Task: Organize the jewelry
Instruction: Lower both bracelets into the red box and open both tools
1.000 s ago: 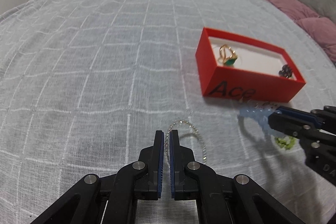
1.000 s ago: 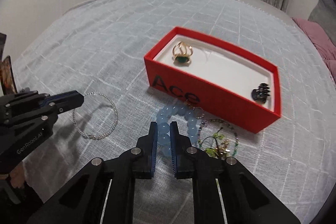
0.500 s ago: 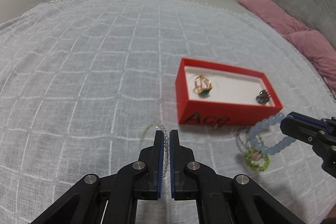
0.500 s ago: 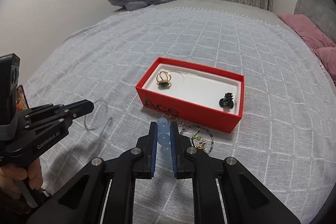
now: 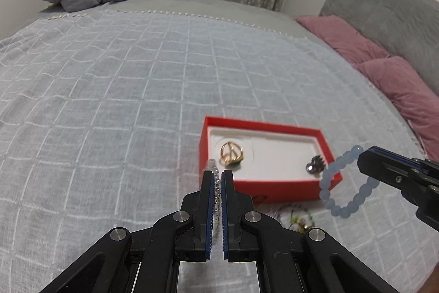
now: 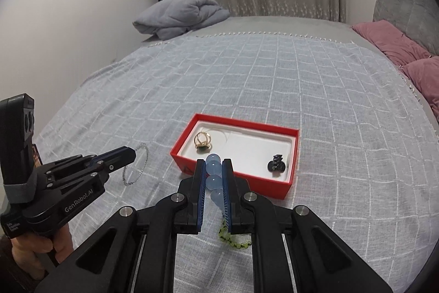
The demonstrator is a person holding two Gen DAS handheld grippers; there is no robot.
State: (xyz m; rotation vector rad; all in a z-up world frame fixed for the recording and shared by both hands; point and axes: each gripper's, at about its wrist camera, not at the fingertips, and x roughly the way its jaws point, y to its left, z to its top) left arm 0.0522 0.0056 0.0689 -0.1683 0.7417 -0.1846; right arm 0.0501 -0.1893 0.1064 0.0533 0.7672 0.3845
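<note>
The left claw pinches a thin silver chain; the right claw pinches a blue bead bracelet. Both hang up high, so they can drop into the red box just ahead.

The lettering on the red box is mostly hidden behind the left tongs. The green bead strand is half covered by the right tongs.
</note>
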